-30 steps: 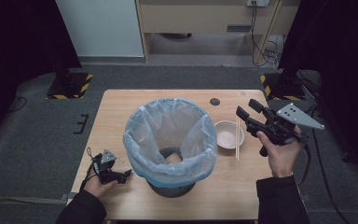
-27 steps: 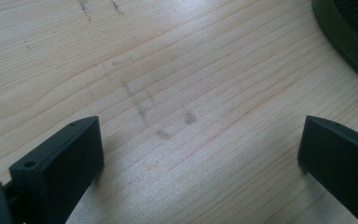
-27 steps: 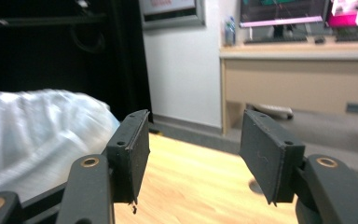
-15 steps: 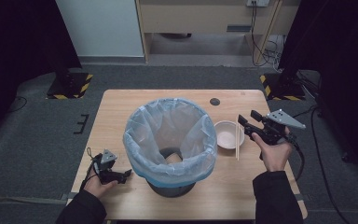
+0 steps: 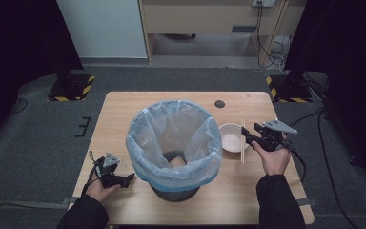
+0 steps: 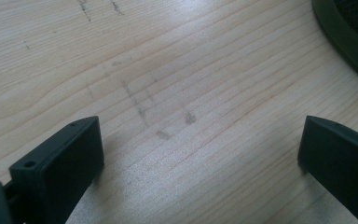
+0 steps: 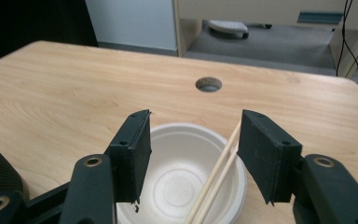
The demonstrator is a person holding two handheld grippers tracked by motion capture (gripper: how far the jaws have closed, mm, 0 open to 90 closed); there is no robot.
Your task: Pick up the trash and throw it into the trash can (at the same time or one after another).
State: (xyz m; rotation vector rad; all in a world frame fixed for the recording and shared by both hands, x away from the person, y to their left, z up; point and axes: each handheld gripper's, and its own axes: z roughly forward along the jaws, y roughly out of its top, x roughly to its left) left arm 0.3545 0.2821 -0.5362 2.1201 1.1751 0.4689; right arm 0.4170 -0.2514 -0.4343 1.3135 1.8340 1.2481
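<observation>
The high view looks down and forward over the whole table. The right gripper view skims low toward the far edge, sharing the bowl. The left gripper view hugs bare wood.

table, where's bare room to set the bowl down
Bare wood on the table lies left of the lined bin, and along the far edge around the cable hole. Crowded: the right side, where the bowl, chopsticks and right tongs sit close together.
</observation>
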